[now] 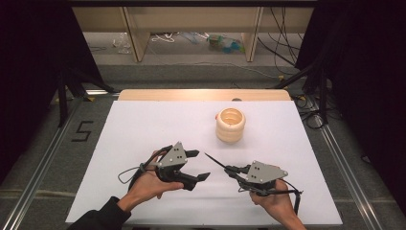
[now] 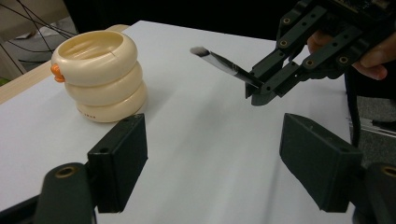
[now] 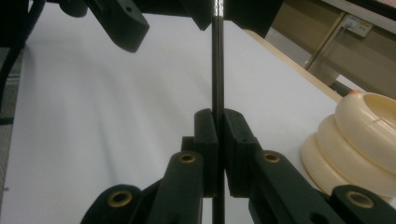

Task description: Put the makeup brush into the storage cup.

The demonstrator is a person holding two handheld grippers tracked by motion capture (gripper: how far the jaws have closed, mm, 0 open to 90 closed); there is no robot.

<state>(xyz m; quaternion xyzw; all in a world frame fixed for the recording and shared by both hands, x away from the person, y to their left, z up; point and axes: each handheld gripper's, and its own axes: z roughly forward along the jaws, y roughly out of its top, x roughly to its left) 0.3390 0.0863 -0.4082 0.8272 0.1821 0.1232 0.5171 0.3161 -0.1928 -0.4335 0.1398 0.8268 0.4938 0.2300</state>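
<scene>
room: dark curtains at both sides, wooden furniture legs and loose cables on the floor at 12 o'clock, a "5" marked on the floor at 9 o'clock
surface: white tabletop [image 1: 143,124], wooden edge showing at the far side
holder: cream ribbed cup [image 1: 230,125] like three stacked rings, open mouth up, small orange tab on one side; stands upright at about 1 o'clock from table centre, well apart from both grippers
brush: thin dark brush [image 1: 216,161] with a soft pale-tipped head, in the air at about 5 o'clock from centre, head aimed up-left toward 10 o'clock, short of the cup
right gripper: right gripper [image 1: 232,169] clamped on the brush stem, jaws pressed together with the stem between the pads; grip sits low on the handle, long length sticking out ahead
left gripper: left gripper [image 1: 197,165] jaws wide apart, nothing between them, held above the tabletop at 7 o'clock facing the cup and brush
handling, brush: looks light, stiff, narrow and smooth, likely to pivot or slip in the pads; hold on the handle, keep off the bristles
handling, cup: looks light, rigid plastic, could tip or slide if nudged by the brush tip; ring grooves give a hold for steadying
</scene>
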